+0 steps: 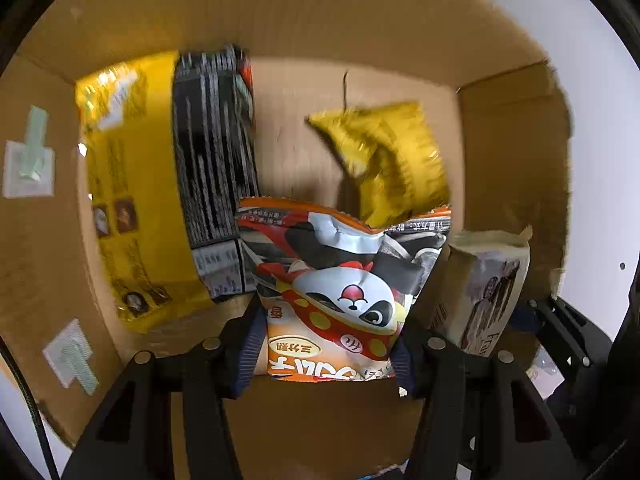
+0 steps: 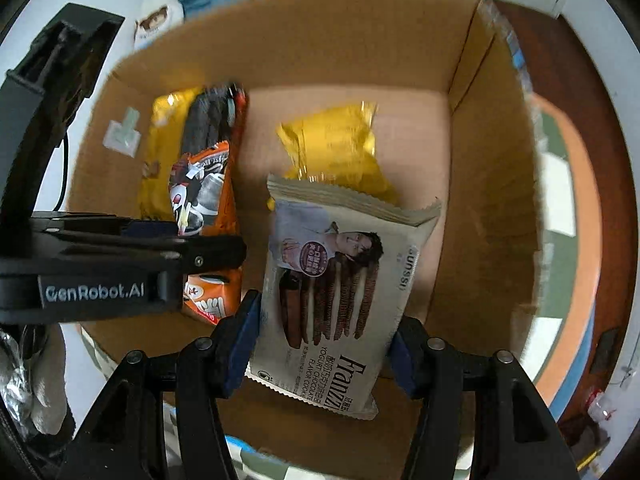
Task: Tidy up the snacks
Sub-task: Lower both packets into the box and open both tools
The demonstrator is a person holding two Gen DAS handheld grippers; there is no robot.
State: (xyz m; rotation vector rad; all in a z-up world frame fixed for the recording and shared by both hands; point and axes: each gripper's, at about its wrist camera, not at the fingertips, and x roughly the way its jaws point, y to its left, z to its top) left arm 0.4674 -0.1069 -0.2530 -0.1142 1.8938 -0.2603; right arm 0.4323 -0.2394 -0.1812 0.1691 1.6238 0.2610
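Box (image 2: pixel 280 40) open on top, both grippers over it, so looks like snacks get packed in here.

Already inside: big yellow bag (image 1: pixel 132 184) and black pack (image 1: pixel 212 152) standing at left wall, small yellow bag (image 1: pixel 396 160) loose on floor, gap between.

Right gripper (image 2: pixel 324 344) clamped on cookie pack (image 2: pixel 340 288) sides, beige, crimped ends, held above floor.

Left gripper (image 1: pixel 328 352) pinching panda bag (image 1: pixel 340 292), orange, crumpled, beside cookie pack. Probably both headed for that gap.

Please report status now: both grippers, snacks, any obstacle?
Left gripper shut on panda snack bag. Right gripper shut on Franzzi cookie pack. Both over cardboard box; nothing blocking.
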